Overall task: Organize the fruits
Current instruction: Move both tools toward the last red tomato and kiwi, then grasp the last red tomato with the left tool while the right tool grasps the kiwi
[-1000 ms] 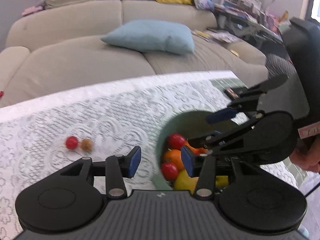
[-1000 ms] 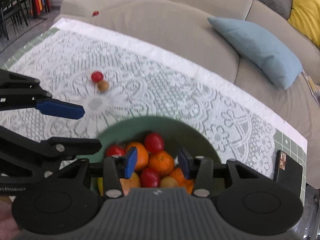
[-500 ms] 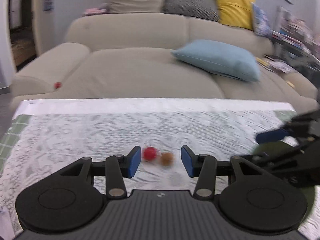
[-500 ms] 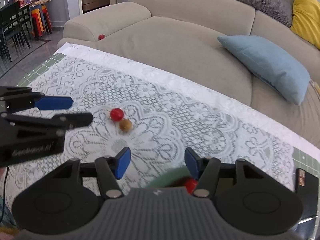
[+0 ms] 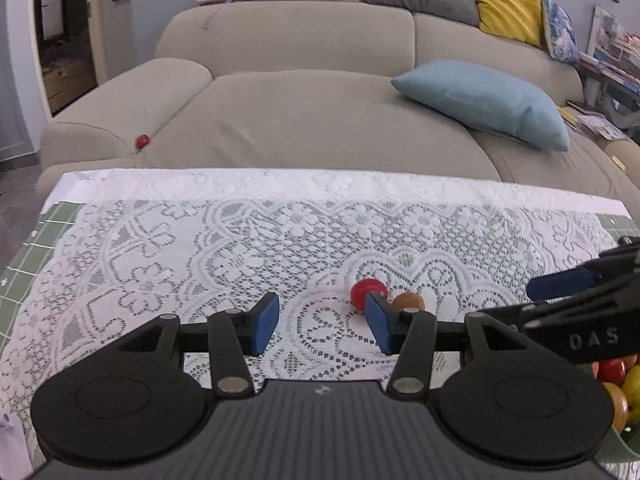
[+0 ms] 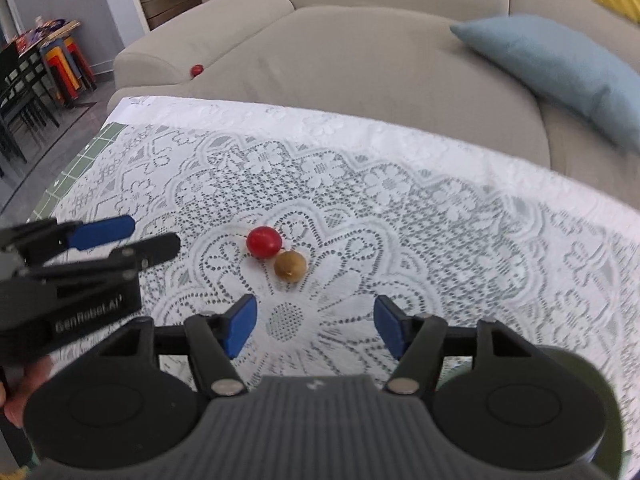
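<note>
**Right wrist view: two small fruits left on the table, one on the sofa**

Right wrist view shows the lace tablecloth (image 6: 400, 208) nearly bare. The green bowl (image 6: 568, 364) sits at the near right edge, mostly hidden by the gripper body; the left wrist view catches its fruit pile (image 5: 614, 384), so most of the sorting looks done. On the cloth, a red fruit (image 6: 263, 241) and a brown fruit (image 6: 291, 266) lie touching each other, well apart from the bowl. Another red fruit (image 6: 197, 69) rests in a sofa (image 6: 360, 60) crease. Both the left gripper (image 5: 320, 322) and right gripper (image 6: 314, 328) have just been opening; their jaws stand moderately wide with nothing between them. Judging by this, three fruits remain to collect.
</note>
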A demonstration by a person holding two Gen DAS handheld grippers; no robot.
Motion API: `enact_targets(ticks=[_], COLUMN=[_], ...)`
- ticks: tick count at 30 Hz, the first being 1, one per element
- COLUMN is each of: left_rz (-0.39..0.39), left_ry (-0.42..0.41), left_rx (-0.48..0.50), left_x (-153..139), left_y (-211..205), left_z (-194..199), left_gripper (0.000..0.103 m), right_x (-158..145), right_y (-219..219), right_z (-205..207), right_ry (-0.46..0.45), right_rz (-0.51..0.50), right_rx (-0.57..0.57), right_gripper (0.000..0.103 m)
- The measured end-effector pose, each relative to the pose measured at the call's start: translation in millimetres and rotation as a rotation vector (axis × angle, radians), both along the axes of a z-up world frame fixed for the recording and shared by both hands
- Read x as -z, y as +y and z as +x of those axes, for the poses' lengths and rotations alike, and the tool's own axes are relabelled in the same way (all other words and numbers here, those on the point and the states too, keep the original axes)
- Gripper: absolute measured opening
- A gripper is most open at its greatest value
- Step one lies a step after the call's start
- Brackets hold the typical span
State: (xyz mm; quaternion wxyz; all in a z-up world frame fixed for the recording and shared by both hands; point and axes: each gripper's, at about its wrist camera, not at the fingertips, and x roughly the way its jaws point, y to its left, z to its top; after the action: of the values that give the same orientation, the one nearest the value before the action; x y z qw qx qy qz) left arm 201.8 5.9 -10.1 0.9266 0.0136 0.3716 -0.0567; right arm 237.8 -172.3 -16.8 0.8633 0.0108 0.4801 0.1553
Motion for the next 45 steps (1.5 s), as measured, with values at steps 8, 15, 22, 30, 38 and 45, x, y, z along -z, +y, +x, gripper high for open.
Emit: enact_targets(ticks=[8, 15, 22, 30, 38, 45], left_rz=[-0.014, -0.053, -0.102, -0.111, -0.112, -0.099], left_ry=[0.043, 0.07, 0.073, 0.097, 0.105, 0.109], left_rx=[0.065, 0.103, 0.094, 0.061, 0.05, 0.057], left_x=[20.3, 29.8, 37.4, 50.4, 53.1, 54.7], left_y=[1.1, 1.1, 8.3, 14.6, 14.4, 12.6], left_z=[14.4, 25.7, 41.8, 50.3, 53.7, 53.9], left_gripper=[0.059, 0.047, 0.037, 0.036, 0.036, 0.036], right_x=[15.3, 24.4, 37.8, 52.8, 59.8, 58.4], right_y=[8.1, 9.3, 16.4, 26.2, 22.9, 20.0], right_z=[17.0, 35.4, 52.3, 63.6, 65.8, 64.2], right_ry=[0.038, 0.085, 0.154, 0.182, 0.199, 0.194], right_rz=[-0.001, 0.059, 0.15, 0.159, 0.193, 0.197], right_rx=[0.016, 0.071, 0.139, 0.185, 0.208, 0.207], right_gripper=[0.055, 0.041, 0.029, 0.029, 0.028, 0.023])
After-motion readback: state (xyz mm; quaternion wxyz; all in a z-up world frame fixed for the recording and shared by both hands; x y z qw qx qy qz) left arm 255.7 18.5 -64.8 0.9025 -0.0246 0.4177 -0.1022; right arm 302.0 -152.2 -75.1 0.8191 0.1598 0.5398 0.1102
